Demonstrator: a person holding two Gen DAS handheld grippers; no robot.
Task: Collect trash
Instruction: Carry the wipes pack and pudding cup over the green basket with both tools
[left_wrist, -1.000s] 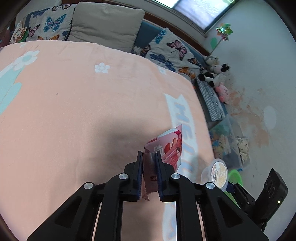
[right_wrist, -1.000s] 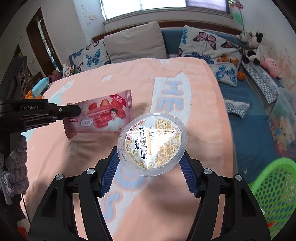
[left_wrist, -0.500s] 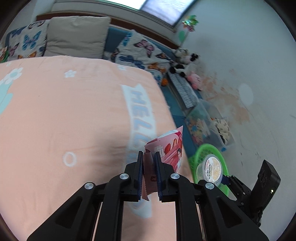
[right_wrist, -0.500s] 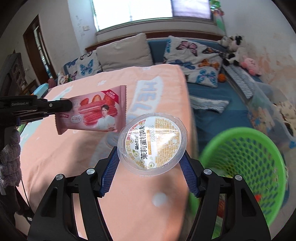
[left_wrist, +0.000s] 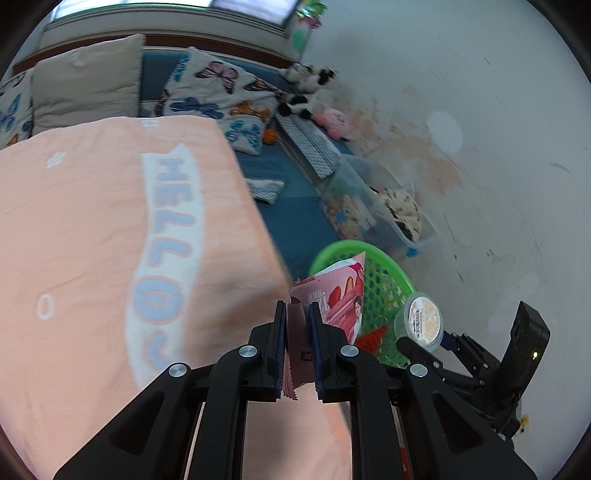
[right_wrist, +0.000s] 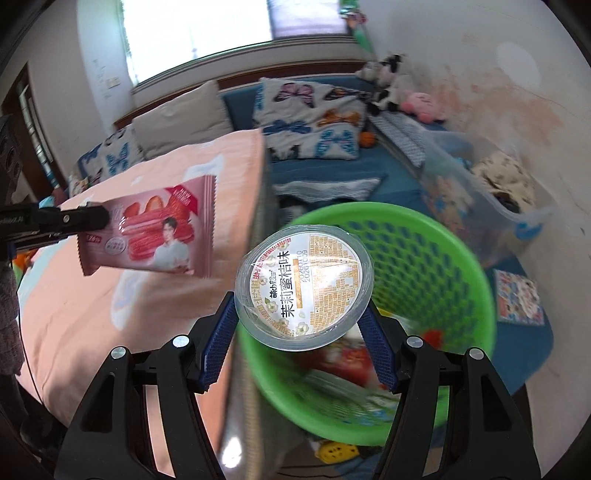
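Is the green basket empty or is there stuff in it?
Not empty. Through the green basket you can see red and white scraps lying at its bottom, though they are too blurred to name.

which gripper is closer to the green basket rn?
Right. The right gripper holds the jelly cup over the green basket; the left gripper, holding the pink wrapper, is beside it, near the bed edge.
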